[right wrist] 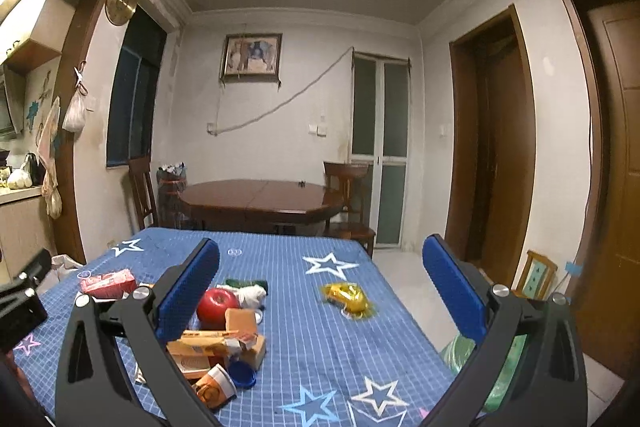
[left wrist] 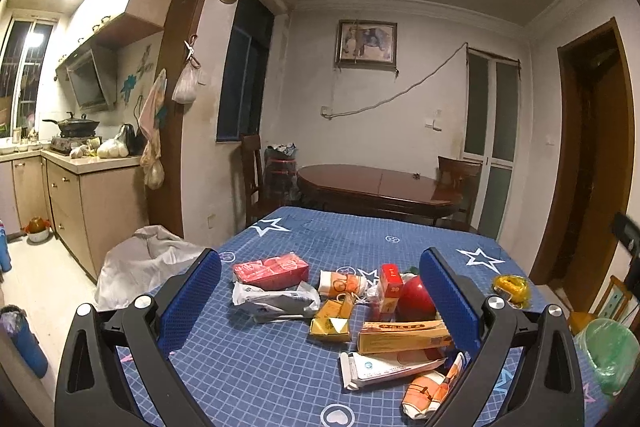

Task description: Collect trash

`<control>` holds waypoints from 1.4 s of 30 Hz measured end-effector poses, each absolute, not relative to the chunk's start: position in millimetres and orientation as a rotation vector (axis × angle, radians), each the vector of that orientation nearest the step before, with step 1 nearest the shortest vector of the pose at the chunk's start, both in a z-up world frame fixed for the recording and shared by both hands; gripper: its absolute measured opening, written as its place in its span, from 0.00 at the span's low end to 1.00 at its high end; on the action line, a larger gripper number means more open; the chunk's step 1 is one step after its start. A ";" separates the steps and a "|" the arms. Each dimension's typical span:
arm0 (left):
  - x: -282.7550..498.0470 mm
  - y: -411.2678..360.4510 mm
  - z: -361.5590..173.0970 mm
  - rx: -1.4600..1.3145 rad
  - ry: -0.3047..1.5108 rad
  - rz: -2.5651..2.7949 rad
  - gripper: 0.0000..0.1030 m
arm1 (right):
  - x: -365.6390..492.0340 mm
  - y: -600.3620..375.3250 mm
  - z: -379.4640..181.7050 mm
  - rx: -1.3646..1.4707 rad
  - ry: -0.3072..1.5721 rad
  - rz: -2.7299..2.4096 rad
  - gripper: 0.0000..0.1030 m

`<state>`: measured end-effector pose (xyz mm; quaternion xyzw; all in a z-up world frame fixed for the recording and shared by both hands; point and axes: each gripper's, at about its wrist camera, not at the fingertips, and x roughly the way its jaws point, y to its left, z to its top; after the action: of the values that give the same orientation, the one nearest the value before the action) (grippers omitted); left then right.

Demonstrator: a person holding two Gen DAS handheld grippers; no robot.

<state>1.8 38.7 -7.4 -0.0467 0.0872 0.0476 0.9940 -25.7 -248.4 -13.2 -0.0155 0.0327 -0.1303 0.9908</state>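
Note:
Trash lies on the blue star tablecloth point(left wrist: 248, 367): a red carton point(left wrist: 271, 270), a crumpled white plastic bag point(left wrist: 276, 301), a gold wrapper point(left wrist: 330, 323), an orange flat box point(left wrist: 402, 337), a paper cup point(left wrist: 428, 393), and a red apple point(left wrist: 414, 299). My left gripper point(left wrist: 320, 307) is open above the pile and holds nothing. My right gripper point(right wrist: 320, 307) is open and empty over the table, with the apple point(right wrist: 216, 303) and boxes point(right wrist: 218, 347) by its left finger. A yellow wrapper point(right wrist: 348, 297) lies apart between its fingers.
A green-lined bin point(left wrist: 610, 355) stands at the table's right edge, also in the right wrist view point(right wrist: 464, 351). A round wooden table point(left wrist: 380, 187) with chairs stands behind. A white sack point(left wrist: 140, 267) lies on the floor left, by kitchen cabinets point(left wrist: 92, 203).

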 end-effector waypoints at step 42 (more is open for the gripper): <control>48.3 68.8 -78.5 0.082 0.313 0.123 0.96 | 10.0 -270.8 -92.3 0.108 0.357 -0.168 0.95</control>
<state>48.3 68.8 -78.5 0.0409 0.1555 0.0613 0.9851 10.0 -270.8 -92.3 0.0535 0.1775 -0.0834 0.9791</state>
